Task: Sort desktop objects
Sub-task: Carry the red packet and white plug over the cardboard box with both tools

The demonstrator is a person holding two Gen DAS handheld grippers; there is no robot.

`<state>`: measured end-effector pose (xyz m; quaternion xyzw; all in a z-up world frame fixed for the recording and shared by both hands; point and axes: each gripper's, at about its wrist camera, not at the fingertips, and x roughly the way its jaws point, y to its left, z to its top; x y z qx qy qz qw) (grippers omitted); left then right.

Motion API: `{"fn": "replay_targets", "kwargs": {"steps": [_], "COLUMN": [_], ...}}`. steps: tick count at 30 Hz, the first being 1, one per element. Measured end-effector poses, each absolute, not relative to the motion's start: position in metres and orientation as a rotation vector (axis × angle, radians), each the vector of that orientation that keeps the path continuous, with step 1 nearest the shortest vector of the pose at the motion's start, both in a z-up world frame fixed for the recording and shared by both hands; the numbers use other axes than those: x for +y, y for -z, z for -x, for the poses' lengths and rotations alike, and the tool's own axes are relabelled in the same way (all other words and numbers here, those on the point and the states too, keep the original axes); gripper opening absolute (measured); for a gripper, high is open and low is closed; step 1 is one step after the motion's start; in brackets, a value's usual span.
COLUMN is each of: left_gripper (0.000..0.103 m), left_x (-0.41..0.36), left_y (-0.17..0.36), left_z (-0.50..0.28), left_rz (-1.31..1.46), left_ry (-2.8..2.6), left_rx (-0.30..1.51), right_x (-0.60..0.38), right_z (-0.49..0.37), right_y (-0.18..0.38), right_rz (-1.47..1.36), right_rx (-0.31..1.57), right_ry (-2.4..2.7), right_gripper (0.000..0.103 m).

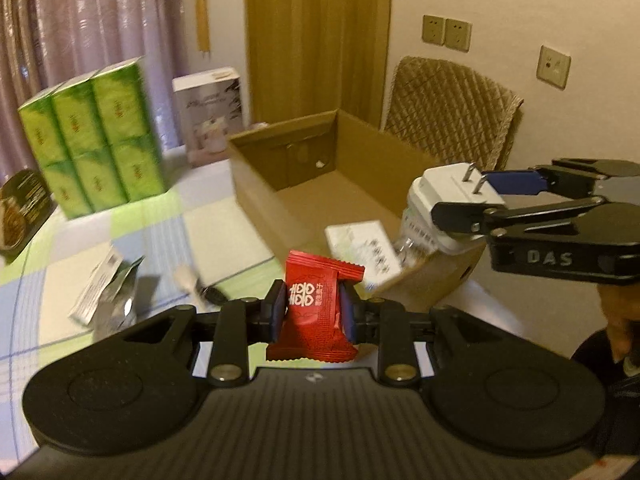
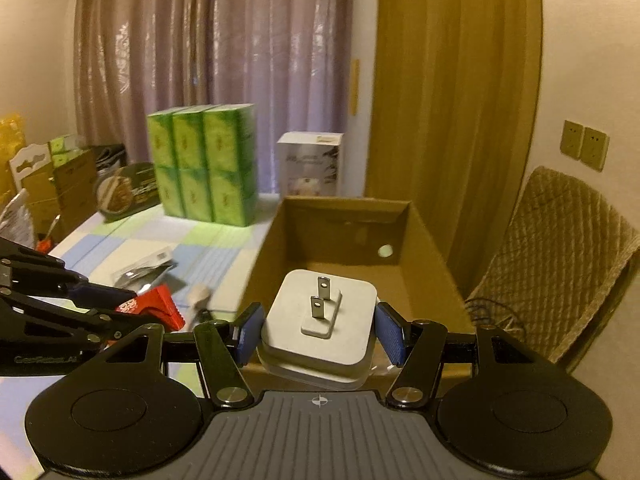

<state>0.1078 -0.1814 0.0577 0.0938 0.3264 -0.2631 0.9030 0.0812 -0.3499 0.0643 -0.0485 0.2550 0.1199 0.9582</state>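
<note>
Left gripper (image 1: 313, 311) clamps the red sachet (image 1: 316, 308), held up just short of the open cardboard box (image 1: 260, 200). Right gripper (image 2: 318, 330) squeezes the white plug adapter (image 2: 320, 320), prongs up, over the box's near edge, right of the sachet.

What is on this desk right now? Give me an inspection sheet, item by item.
Surface: table under a pastel checked cloth.
Job's things: red snack packet and white plug adapter both held; open cardboard box beside them, with a white packet at its near end.
Clutter: silver foil pouch, small brush, green carton stack, white product box, round printed tin.
Grippers: left gripper shut on the packet; right gripper clamps the adapter, prongs up.
Cables: dark cord by the chair.
Surroundings: curtain, quilted chair, wall sockets.
</note>
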Motion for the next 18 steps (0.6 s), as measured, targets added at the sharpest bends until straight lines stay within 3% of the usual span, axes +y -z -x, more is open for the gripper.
{"fn": "replay_targets", "kwargs": {"steps": [18], "left_gripper": [0.024], "left_x": [-0.245], "left_y": [-0.059], "left_z": [-0.154], "left_rz": [-0.188], "left_ry": [0.609], "left_rx": [0.674], "right_x": [-0.399], "right_z": [-0.131], "right_y": [-0.052], "right_rz": [0.077], "right_rx": [0.536], "right_ry": [-0.186], "right_gripper": [0.058]}}
